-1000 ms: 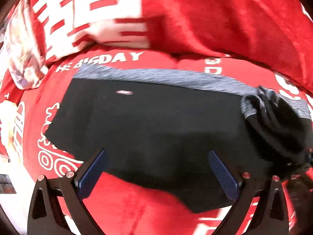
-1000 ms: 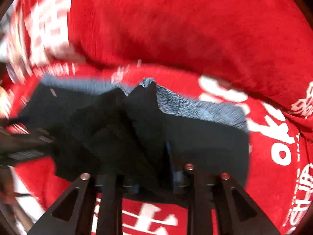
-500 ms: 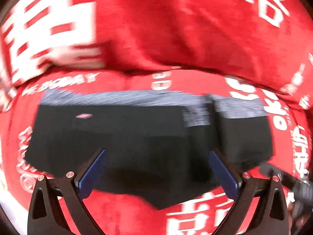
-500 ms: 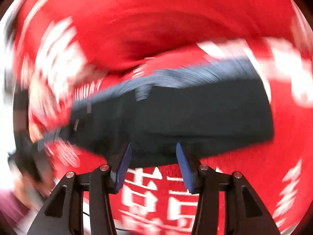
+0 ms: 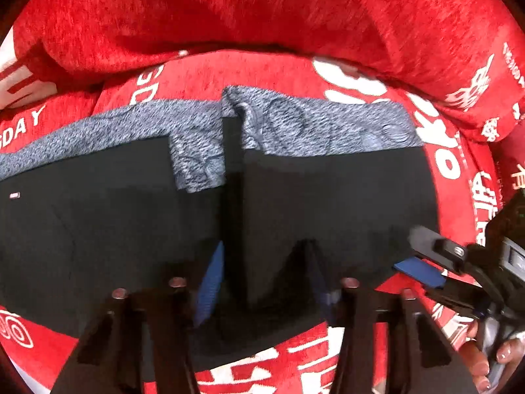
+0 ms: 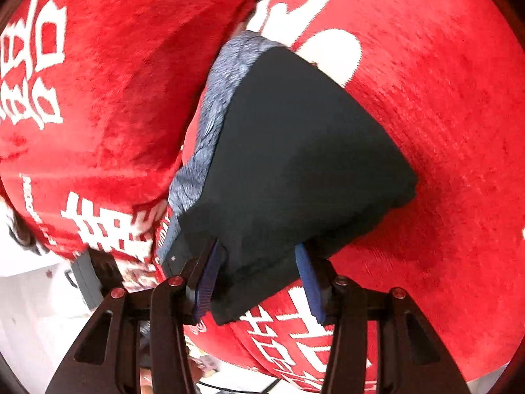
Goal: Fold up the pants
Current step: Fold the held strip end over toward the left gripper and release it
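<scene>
Pants [image 5: 328, 197], black knit with grey waistband, lie half-folded on red printed plush blanket [image 5: 262, 10]; I've clamped left gripper [image 5: 265, 282] and right gripper [image 6: 256, 282] on their near edge, ready for lifting.

pants [image 5: 328, 197] — black, grey waistband | folded over, layered | lying flat on red sofa [image 5: 262, 16] seat

I am working in what looks like a home, on a sofa or bed. A plush red cover [image 5: 249, 69] printed with white Chinese characters and English lettering spreads under everything, and a matching red cushion [image 5: 262, 10] bulges at the far side. Near left in the right wrist view, I see pale floor [image 6: 29, 312].
</scene>
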Tool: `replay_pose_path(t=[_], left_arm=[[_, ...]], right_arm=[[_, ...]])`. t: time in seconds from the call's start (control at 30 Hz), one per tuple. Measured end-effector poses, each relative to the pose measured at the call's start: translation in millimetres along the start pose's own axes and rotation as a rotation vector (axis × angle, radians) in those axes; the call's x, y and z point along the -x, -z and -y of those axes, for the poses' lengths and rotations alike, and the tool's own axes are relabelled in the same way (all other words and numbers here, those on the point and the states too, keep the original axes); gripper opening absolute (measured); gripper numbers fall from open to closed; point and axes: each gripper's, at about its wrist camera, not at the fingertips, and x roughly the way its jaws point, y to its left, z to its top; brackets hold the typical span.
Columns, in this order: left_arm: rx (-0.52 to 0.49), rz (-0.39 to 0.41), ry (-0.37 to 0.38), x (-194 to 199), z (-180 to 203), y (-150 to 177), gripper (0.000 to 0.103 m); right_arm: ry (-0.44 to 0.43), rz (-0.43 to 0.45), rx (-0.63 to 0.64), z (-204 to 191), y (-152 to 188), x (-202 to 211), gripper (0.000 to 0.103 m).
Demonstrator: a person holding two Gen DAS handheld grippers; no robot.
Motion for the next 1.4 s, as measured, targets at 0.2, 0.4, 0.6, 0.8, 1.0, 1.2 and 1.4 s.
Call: replay_pose_path(t=[0.2, 0.4, 0.6, 0.8, 1.0, 1.2, 1.4], left_arm=[[0.005, 0.069, -0.031, 29, 5, 5, 0.039], [0.025, 0.049, -0.144, 15, -12, 26, 0.049], [0.087, 0.092, -0.195, 28, -22, 22, 0.07], [0.03, 0.18, -0.196, 58, -4, -5, 0.07], [-0.024, 0.152, -0.233, 17, 27, -39, 0.07], [0.012, 0.08, -0.337, -19, 8, -21, 0.085], [0.068, 0.028, -0.352, 1, -12, -1, 0.085]], right_arm=[[-0.008, 0.014, 0.031, -18, -11, 5, 0.005], [0.048, -0.055, 0.089, -18, 16, -2, 0.005], [0.079, -0.086, 0.098, -6, 10, -13, 0.009], [0.103, -0.126, 0.363, -56, 9, 30, 0.026], [0.182, 0.048, 0.41, -78, -63, 43, 0.02], [0.3, -0.033, 0.414, -64, -87, -13, 0.019], [0.314, -0.112, 0.48, -69, -46, -17, 0.02]])
